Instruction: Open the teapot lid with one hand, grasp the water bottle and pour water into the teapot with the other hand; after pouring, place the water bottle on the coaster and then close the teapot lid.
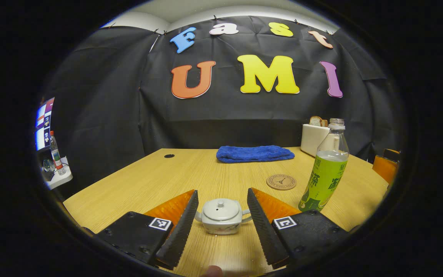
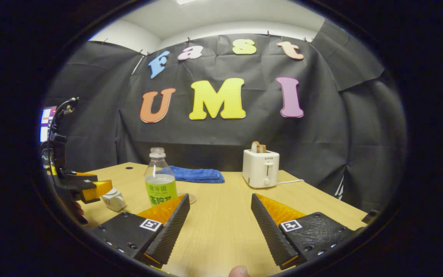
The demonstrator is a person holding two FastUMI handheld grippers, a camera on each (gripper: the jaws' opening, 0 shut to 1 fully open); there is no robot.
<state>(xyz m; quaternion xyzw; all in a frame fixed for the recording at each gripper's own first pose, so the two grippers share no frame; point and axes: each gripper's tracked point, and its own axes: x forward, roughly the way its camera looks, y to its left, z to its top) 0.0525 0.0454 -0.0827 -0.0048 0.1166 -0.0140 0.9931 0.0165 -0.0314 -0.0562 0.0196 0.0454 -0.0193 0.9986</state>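
Observation:
A small white teapot (image 1: 221, 216) with its lid on stands on the wooden table (image 1: 160, 181), between the fingers of my open left gripper (image 1: 222, 198), which do not touch it. The uncapped water bottle (image 1: 326, 167) with a green label stands to the right of the teapot, and a round cork coaster (image 1: 281, 182) lies just behind them. In the right gripper view, my right gripper (image 2: 219, 202) is open above bare table, with the bottle (image 2: 160, 179) ahead to its left. Farther left there, the left gripper (image 2: 90, 188) reaches the teapot (image 2: 114, 200).
A folded blue towel (image 1: 255, 153) lies at the back of the table. A white toaster (image 2: 260, 168) with bread in its slot stands at the back right, its cord trailing right. A side shelf (image 1: 58, 177) with a bottle and a screen is off the table's left.

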